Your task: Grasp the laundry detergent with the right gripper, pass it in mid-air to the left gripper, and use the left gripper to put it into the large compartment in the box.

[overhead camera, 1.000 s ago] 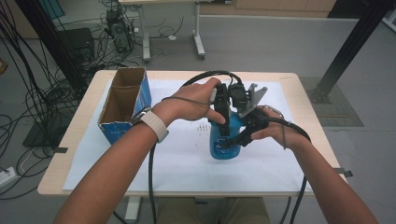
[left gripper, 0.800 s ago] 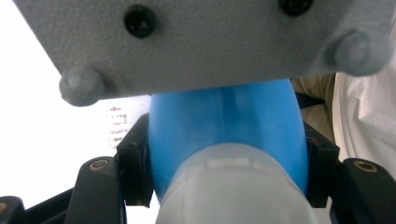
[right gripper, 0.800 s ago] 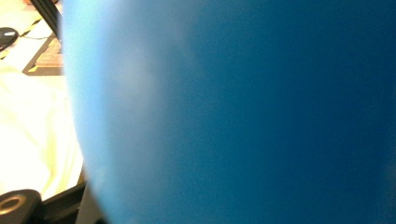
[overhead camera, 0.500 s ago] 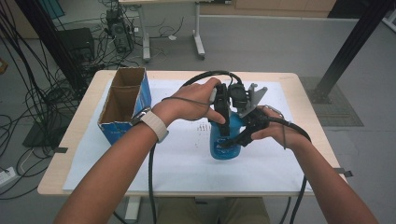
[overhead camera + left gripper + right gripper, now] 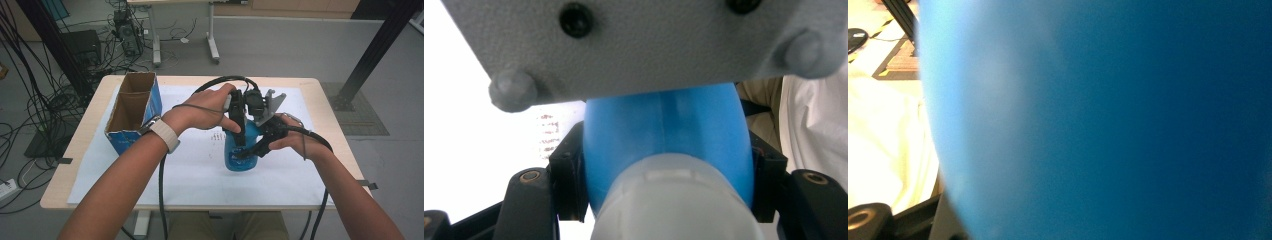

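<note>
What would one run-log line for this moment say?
left gripper: shut on blue bottle | right gripper: shut on blue bottle | bottle: upright on table

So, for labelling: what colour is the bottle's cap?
White, on a blue bottle; the cap shows best in the left gripper view.

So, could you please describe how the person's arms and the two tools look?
Both forearms are bare. The left wrist wears a white watch band. The left tool and right tool are black, each trailing a thick black cable. A grey three-cornered plate with dark screws tops one.
</note>
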The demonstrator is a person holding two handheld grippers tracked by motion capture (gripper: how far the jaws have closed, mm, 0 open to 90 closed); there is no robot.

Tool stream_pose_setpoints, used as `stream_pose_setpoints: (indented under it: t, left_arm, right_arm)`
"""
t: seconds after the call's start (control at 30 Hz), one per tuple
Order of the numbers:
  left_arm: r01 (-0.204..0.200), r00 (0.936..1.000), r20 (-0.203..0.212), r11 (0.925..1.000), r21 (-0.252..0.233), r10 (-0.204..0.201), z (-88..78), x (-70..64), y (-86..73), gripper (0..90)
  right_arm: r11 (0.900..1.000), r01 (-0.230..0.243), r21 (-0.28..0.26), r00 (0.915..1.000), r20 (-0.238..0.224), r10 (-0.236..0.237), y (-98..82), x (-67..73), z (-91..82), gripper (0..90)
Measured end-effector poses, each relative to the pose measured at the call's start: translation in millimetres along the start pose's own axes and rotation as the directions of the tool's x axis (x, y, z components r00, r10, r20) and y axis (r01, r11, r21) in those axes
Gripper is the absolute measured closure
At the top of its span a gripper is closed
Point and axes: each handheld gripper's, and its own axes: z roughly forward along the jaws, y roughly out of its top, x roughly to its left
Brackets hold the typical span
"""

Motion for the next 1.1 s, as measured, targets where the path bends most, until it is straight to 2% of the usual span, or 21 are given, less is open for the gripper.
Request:
stream_pose_setpoints:
  t: [0.23, 0.27, 0.3, 0.73, 0.83, 1.07, 1.1]
  left_arm:
    - [0.001, 1.0000, 0.001, 1.0000, -0.001, -0.001, 0.3, 0.4, 0.0, 36.8]
    - [0.001, 1.0000, 0.000, 1.0000, -0.001, -0.001, 0.3, 0.4, 0.0, 36.8]
    - [0.000, 1.0000, 0.000, 1.0000, 0.000, 0.000, 0.4, 0.4, 0.1, 36.8]
    - [0.002, 1.0000, 0.001, 1.0000, 0.001, -0.002, 0.7, 0.3, -0.1, 36.8]
    - [0.003, 1.0000, 0.002, 1.0000, 0.001, -0.003, 0.8, 0.5, -0.3, 36.8]
    - [0.002, 1.0000, 0.002, 1.0000, -0.001, -0.002, 0.8, 0.4, -0.4, 36.8]
    - [0.001, 1.0000, 0.001, 1.0000, -0.001, -0.001, 0.8, 0.3, -0.3, 36.8]
  right_arm:
    - [1.000, -0.001, -0.001, 1.0000, 0.000, 0.001, -0.2, -0.2, 0.0, 42.8]
    - [1.000, -0.007, -0.001, 0.9999, -0.011, 0.007, 0.0, 0.4, -0.3, 42.8]
    - [1.000, -0.001, 0.000, 1.0000, 0.003, 0.001, -0.1, -0.2, 0.0, 42.8]
    - [1.000, 0.002, 0.004, 1.0000, 0.003, -0.002, -0.1, -0.3, 0.2, 42.8]
    - [1.000, -0.017, -0.001, 0.9998, -0.012, 0.017, 0.2, 1.2, 0.2, 42.8]
    - [1.000, -0.012, 0.001, 0.9999, -0.008, 0.012, 0.1, 1.0, 0.1, 42.8]
    - [1.000, 0.003, 0.004, 1.0000, -0.007, -0.003, -0.2, -0.1, -0.1, 42.8]
